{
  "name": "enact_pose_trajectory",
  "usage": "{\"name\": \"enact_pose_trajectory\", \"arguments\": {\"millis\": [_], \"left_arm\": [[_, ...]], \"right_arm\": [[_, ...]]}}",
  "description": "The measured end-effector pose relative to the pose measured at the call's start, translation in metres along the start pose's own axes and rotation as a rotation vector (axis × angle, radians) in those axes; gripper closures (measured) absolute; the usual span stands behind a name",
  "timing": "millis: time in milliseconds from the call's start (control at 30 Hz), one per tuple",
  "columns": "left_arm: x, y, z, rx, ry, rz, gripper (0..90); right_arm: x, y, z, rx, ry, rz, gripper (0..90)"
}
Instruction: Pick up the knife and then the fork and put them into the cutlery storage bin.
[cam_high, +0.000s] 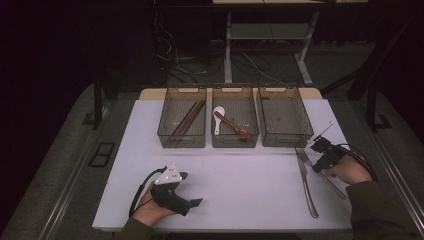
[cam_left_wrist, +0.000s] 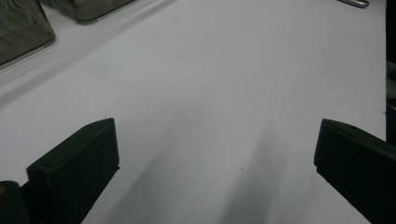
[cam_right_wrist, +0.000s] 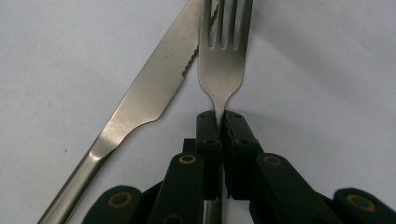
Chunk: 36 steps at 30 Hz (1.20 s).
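Note:
A steel fork (cam_right_wrist: 224, 70) lies on the white table (cam_high: 240, 175), and my right gripper (cam_right_wrist: 219, 119) is shut on its thin neck just below the tines. A steel table knife (cam_right_wrist: 149, 93) lies beside it, its blade tip angling in against the tines. In the high view the fork (cam_high: 306, 159), the knife (cam_high: 307, 185) and the right gripper (cam_high: 320, 157) sit at the table's right side. My left gripper (cam_high: 191, 189) rests near the front left. Its jaws stand wide apart over bare table, with nothing between them (cam_left_wrist: 215, 158).
Three translucent bins stand in a row at the back. The left bin (cam_high: 182, 135) holds dark chopsticks, the middle bin (cam_high: 235, 137) a white spoon and a brown one, and the right bin (cam_high: 285, 135) looks empty. The table's right edge is close to the right hand.

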<state>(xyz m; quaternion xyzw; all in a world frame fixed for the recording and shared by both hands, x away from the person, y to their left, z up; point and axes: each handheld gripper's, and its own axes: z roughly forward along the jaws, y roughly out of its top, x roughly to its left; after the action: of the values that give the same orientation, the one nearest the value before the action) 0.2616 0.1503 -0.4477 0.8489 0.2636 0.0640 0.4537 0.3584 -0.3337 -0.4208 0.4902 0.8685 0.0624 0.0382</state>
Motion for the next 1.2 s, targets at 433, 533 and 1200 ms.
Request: {"name": "enact_pose_trajectory", "arguments": {"millis": [433, 533, 1200], "left_arm": [[0.0, 0.0, 0.0, -0.004, -0.003, -0.002, 0.0], [0.0, 0.0, 0.0, -0.003, -0.003, -0.002, 0.0], [0.001, 0.001, -0.002, -0.012, -0.004, 0.003, 0.0]], "right_arm": [[-0.004, -0.012, -0.006, -0.079, 0.043, -0.017, 85.3], [-0.004, -0.018, -0.012, -0.142, 0.057, -0.024, 85.4], [-0.012, -0.039, -0.04, -0.583, 0.148, -0.028, 85.5]]}}
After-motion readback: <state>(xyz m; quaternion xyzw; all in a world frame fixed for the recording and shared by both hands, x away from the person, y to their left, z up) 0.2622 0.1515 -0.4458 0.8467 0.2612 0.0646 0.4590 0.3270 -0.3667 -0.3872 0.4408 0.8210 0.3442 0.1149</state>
